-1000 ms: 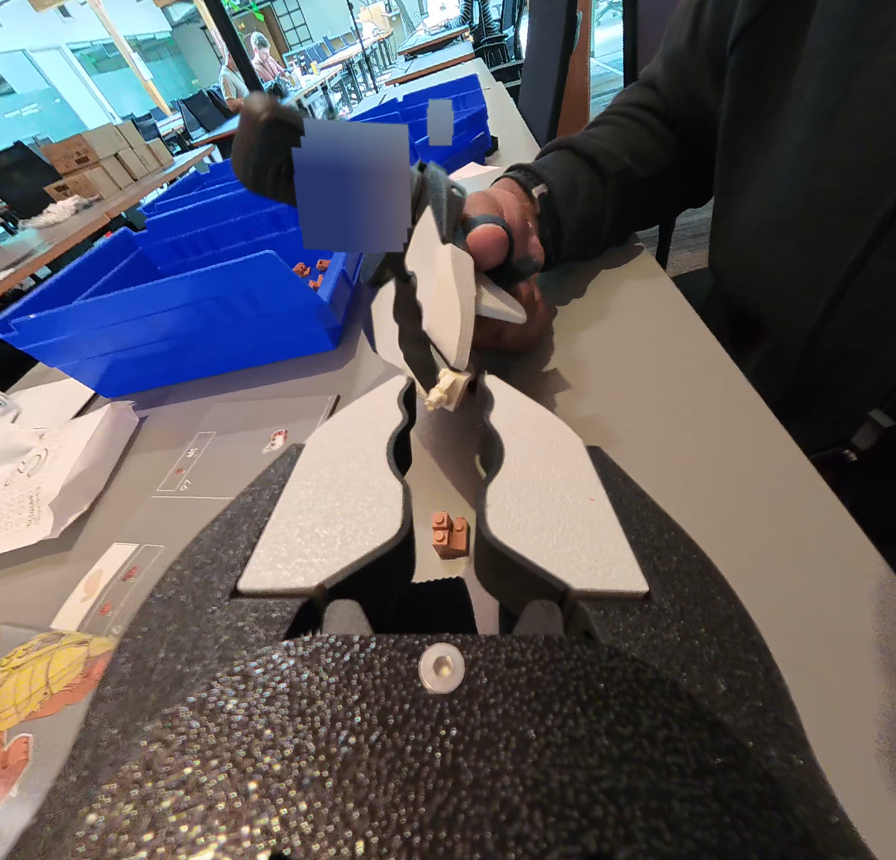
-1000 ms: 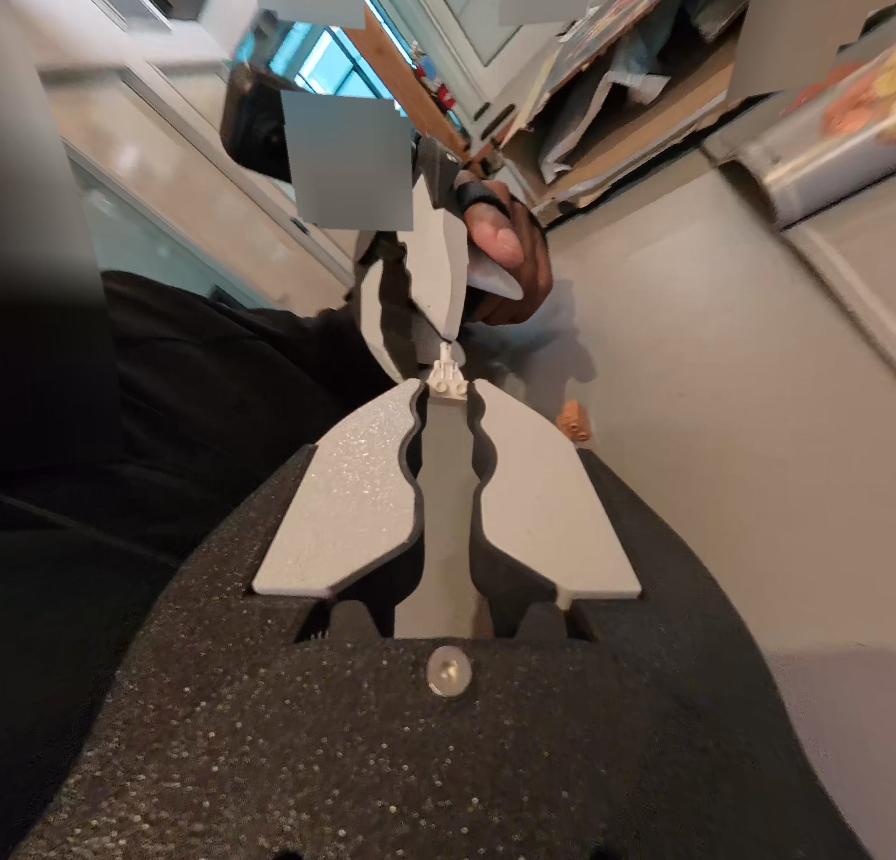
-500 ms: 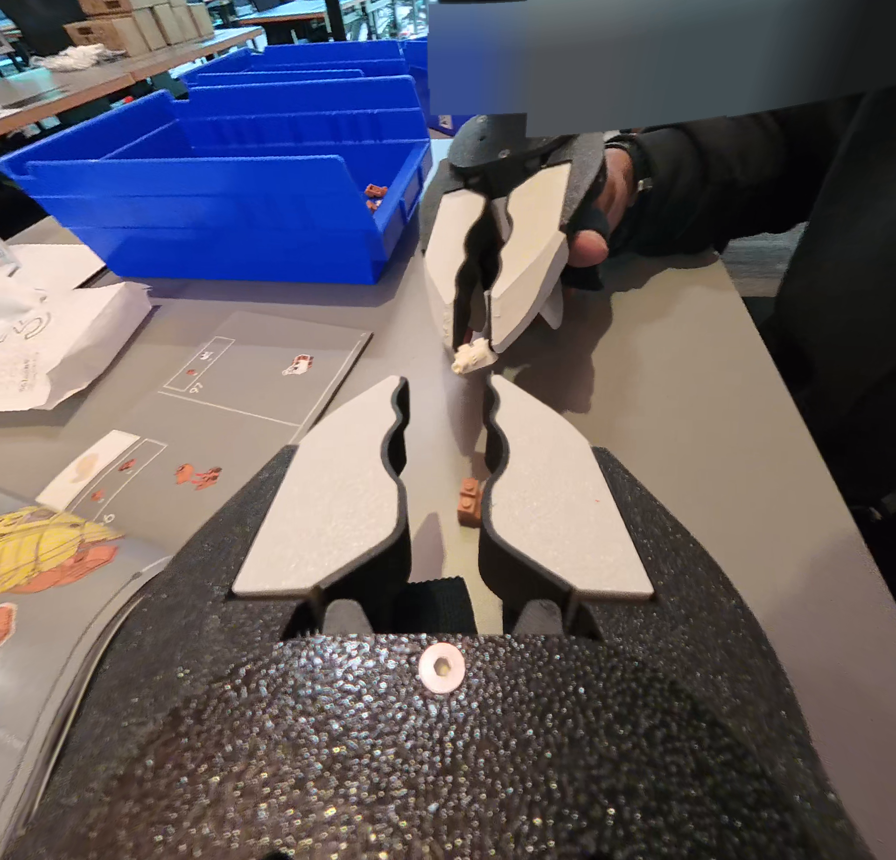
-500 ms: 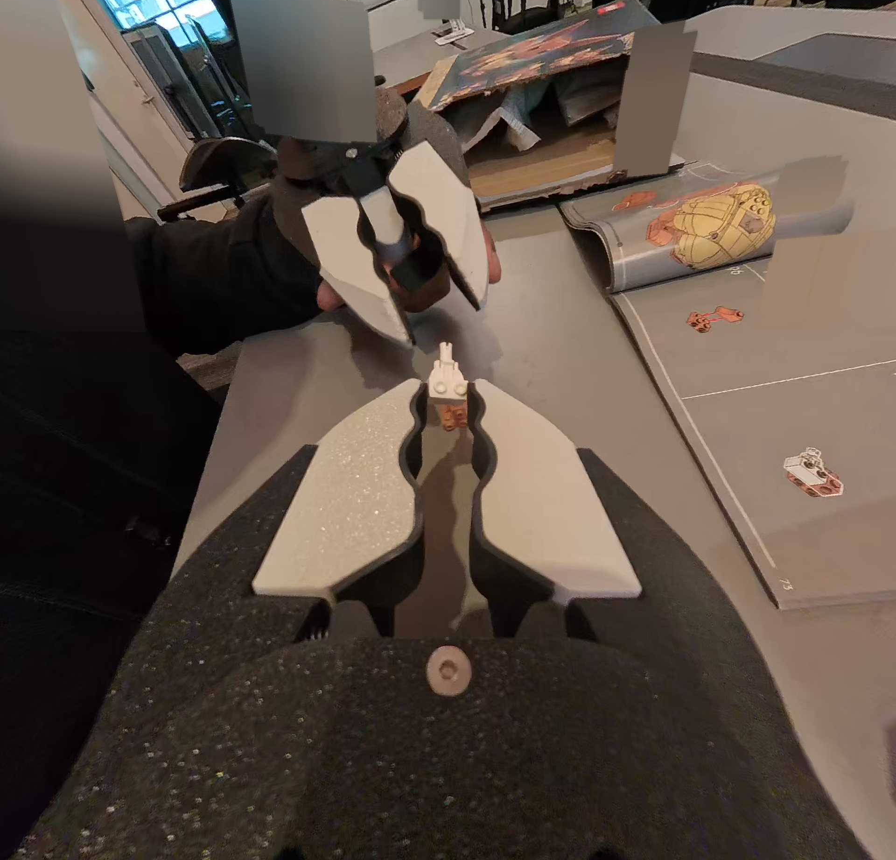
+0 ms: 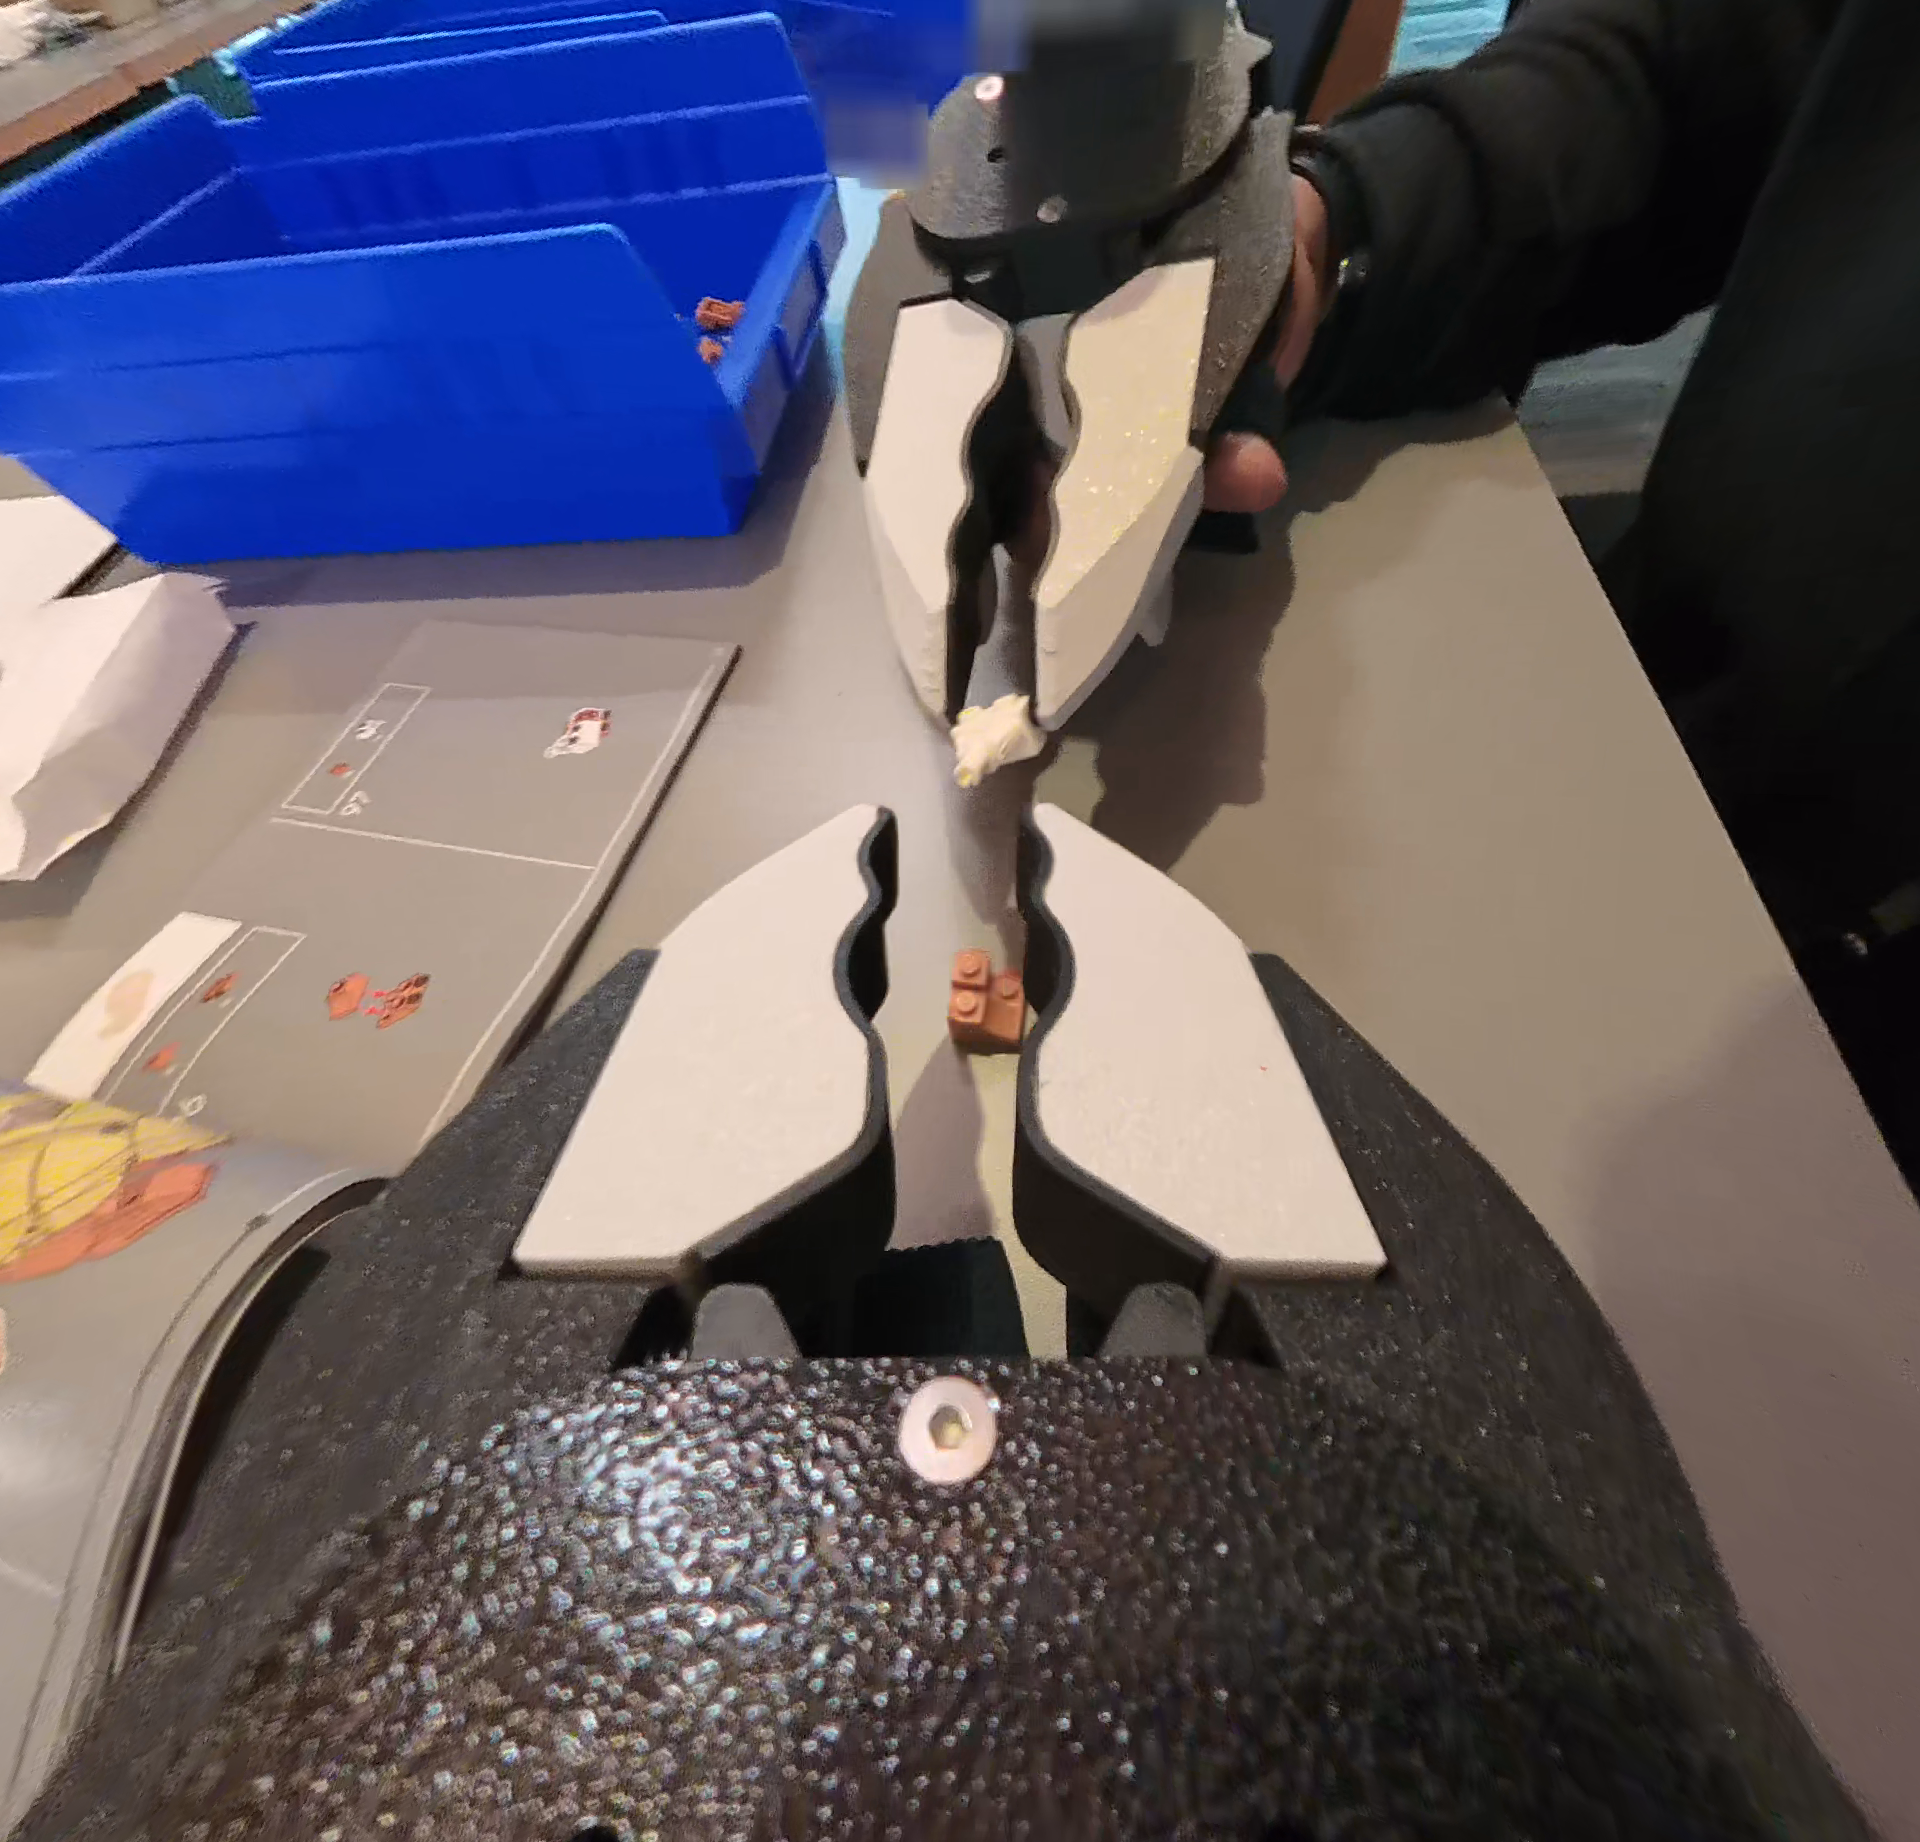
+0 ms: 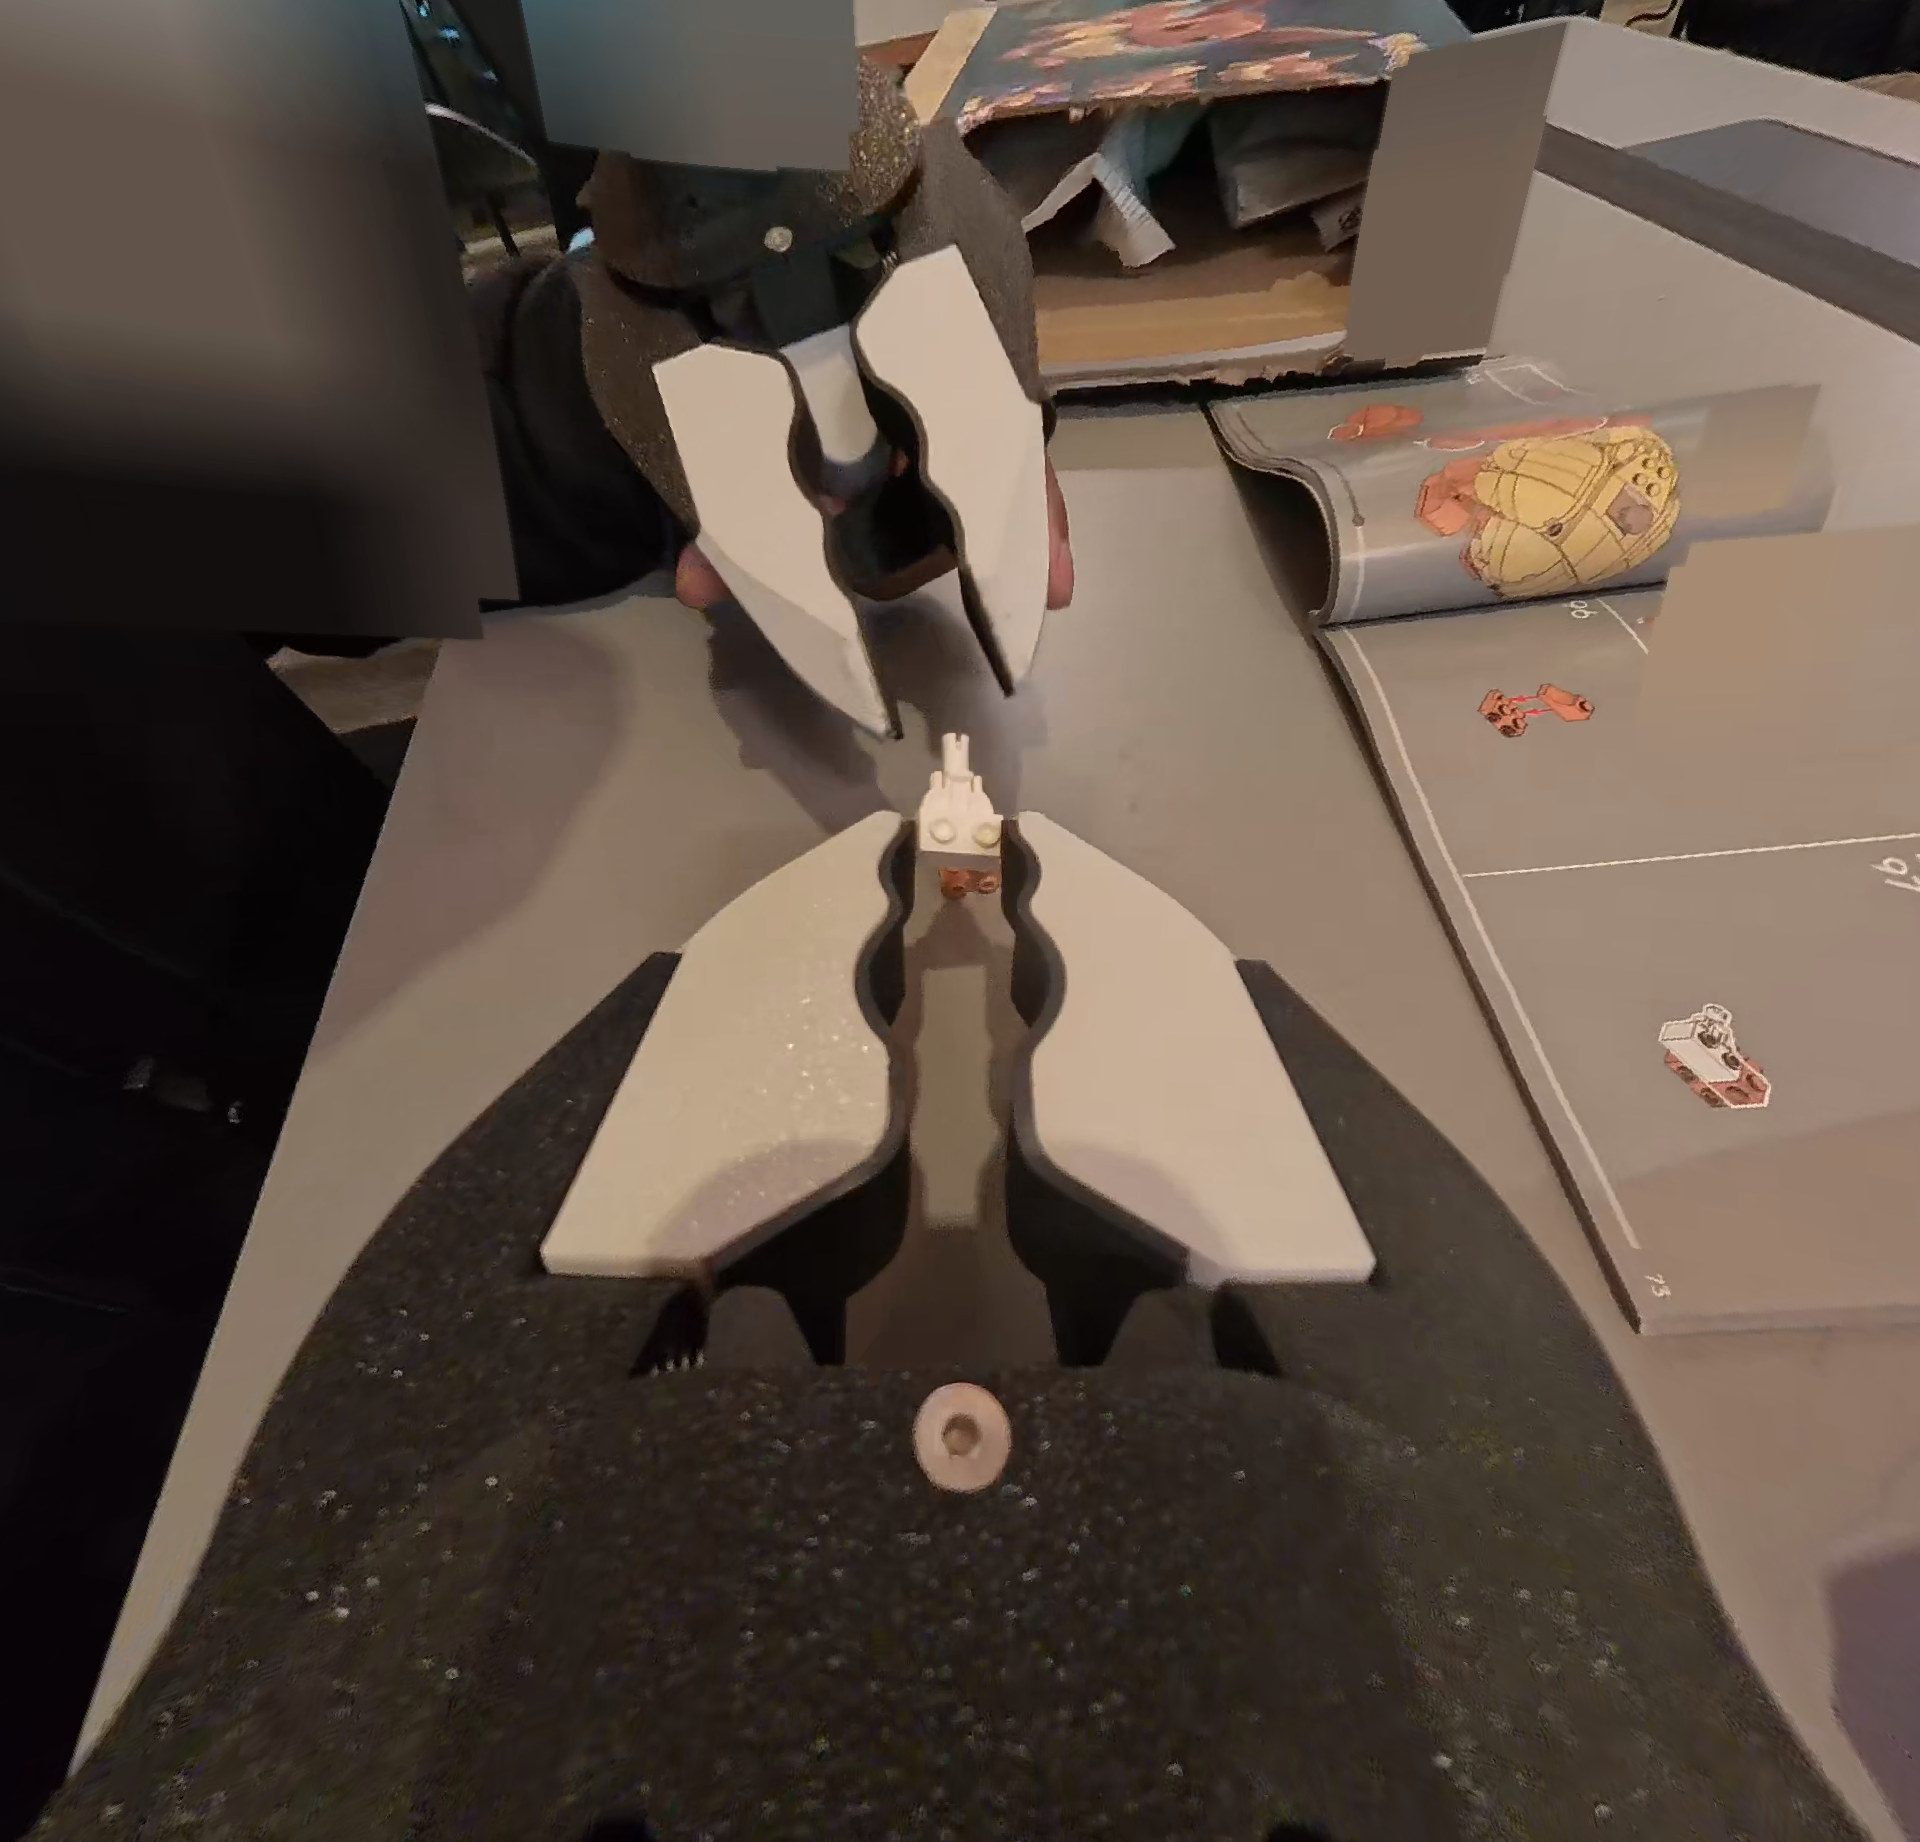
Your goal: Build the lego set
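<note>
My right gripper (image 6: 959, 824) is shut on a small white brick piece (image 6: 958, 813) whose thin prong points forward. In the left wrist view the same gripper (image 5: 994, 717) hangs tips-down over the grey table (image 5: 1351, 857) with the white piece (image 5: 992, 743) pinched at its tips. My left gripper (image 5: 961, 821) is open and holds nothing; it also shows in the right wrist view (image 6: 943, 706), facing the white piece from a short way off. A small brown brick (image 5: 982, 1003) lies on the table below the gap between my left fingers, close to the right finger (image 5: 1143, 1044). It also peeks out under the white piece (image 6: 971, 883).
Blue bins (image 5: 416, 369) stand at the left, one holding brown bricks (image 5: 715, 317). An open instruction booklet (image 5: 468, 857) and a white paper bag (image 5: 94, 670) lie left of the grippers. A torn cardboard box (image 6: 1195, 234) stands beyond. A person's dark sleeve (image 5: 1558, 182) is at the right. The tips of both grippers are at nearly the same place.
Both grippers swung from a steep tilt to level, facing each other across the table. The right kept hold of the white piece. My left jaws widened a little, then narrowed slightly, still holding nothing.
</note>
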Available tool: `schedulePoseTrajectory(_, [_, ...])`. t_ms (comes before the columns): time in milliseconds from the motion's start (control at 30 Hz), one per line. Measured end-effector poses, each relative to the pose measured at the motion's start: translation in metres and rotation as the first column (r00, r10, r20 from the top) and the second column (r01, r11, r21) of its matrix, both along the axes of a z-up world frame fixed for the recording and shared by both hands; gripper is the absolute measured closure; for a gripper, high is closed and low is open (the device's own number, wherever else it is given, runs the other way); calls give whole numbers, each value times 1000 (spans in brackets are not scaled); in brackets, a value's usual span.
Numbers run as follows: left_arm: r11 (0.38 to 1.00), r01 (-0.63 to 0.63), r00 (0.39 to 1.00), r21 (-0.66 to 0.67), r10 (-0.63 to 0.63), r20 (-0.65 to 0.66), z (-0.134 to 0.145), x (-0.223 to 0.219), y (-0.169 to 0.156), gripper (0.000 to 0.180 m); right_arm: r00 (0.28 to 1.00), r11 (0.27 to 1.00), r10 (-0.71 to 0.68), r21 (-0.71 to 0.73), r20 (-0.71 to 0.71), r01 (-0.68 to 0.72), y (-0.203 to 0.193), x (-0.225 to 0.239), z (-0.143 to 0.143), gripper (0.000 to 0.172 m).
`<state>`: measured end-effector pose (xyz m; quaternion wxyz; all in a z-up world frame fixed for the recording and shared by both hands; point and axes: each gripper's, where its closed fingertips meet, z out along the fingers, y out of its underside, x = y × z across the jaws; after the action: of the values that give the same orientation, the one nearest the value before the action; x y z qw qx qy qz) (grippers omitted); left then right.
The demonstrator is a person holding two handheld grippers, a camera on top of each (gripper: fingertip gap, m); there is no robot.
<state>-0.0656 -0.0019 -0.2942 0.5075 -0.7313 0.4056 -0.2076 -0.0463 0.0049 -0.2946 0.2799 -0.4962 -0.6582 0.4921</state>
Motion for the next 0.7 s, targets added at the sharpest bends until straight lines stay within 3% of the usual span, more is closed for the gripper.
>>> schedulePoseTrajectory(333, [998,62,998,-34,-63,-14,-9,11,-7,163,1000,977,28,210,-7,-26,-13,-2,-9,157])
schedulePoseTrajectory(700, [994,99,993,-44,-101,-66,-20,16,-11,170,999,949,33,313,-8,-29,-18,-4,-15,157])
